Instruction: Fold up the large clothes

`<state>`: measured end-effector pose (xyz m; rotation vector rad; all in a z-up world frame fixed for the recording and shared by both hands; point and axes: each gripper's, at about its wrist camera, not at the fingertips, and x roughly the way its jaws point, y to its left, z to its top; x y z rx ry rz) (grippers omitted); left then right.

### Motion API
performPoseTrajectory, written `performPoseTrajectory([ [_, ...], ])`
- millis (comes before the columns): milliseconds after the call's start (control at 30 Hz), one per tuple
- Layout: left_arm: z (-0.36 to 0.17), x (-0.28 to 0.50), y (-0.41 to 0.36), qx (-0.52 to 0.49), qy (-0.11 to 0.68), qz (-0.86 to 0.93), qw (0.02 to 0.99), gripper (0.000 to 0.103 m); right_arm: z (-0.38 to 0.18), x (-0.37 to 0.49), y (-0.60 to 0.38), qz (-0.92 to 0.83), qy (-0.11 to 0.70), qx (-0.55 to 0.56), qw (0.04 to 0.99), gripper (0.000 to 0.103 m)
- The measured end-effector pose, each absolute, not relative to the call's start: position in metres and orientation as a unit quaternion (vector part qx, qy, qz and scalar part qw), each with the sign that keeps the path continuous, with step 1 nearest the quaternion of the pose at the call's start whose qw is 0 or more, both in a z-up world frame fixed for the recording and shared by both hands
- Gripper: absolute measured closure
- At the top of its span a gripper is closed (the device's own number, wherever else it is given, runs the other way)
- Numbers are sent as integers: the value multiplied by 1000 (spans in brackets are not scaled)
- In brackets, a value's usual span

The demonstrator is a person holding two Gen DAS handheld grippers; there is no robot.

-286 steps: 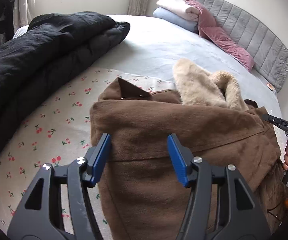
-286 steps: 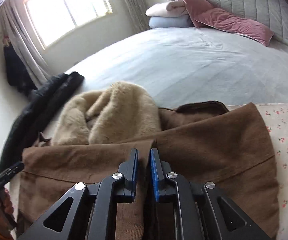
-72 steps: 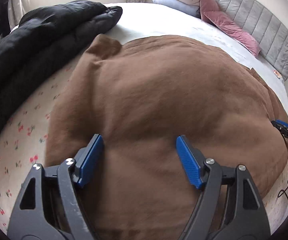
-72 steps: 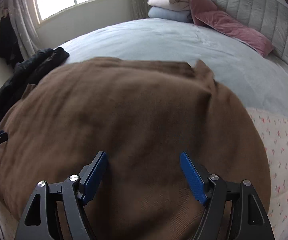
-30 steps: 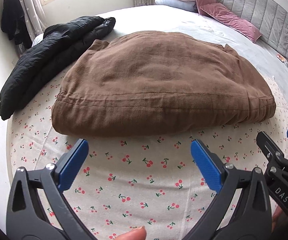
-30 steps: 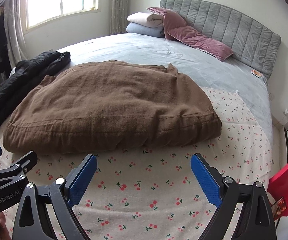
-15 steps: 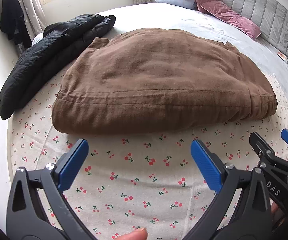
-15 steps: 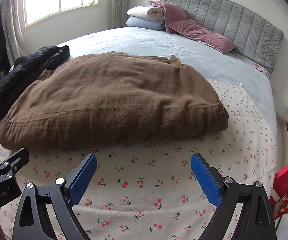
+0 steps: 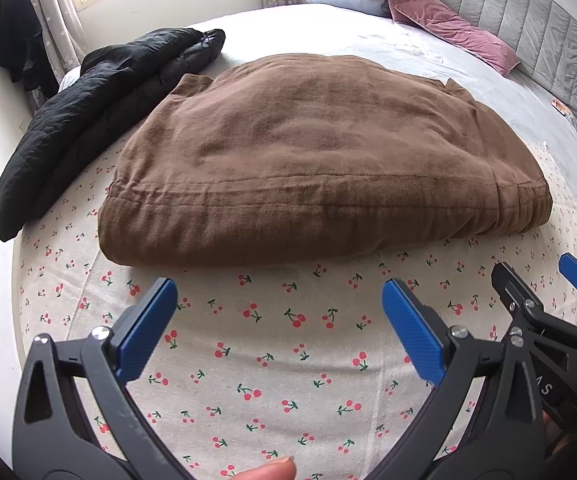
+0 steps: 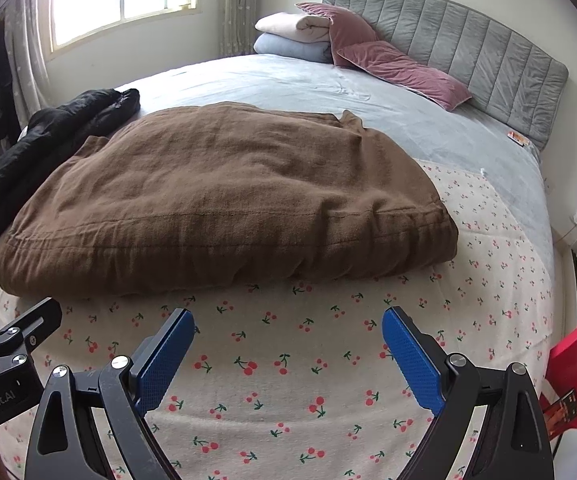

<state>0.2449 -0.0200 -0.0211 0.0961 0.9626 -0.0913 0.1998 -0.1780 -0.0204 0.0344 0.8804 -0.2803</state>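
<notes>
Brown coat (image 9: pixel 320 160) lies folded mid-frame, its fur lining now hidden inside. Left gripper (image 9: pixel 280 320) and right gripper (image 10: pixel 288 344), earlier on it, hover spread, empty.

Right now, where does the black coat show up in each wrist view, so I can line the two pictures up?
Left wrist: the black coat lies upper left, stretching diagonally beside the folded brown coat.
Right wrist: the black coat sits at the far left edge, partly behind the brown coat.
Shared landmark: the pink pillow against the grey headboard.
</notes>
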Motion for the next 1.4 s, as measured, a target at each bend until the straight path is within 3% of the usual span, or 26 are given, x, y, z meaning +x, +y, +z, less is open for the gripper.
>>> performPoseTrajectory([
  [1400, -28, 253, -11, 55, 483, -24, 874, 1, -29, 211, -187, -124, 445, 47, 885, 7],
])
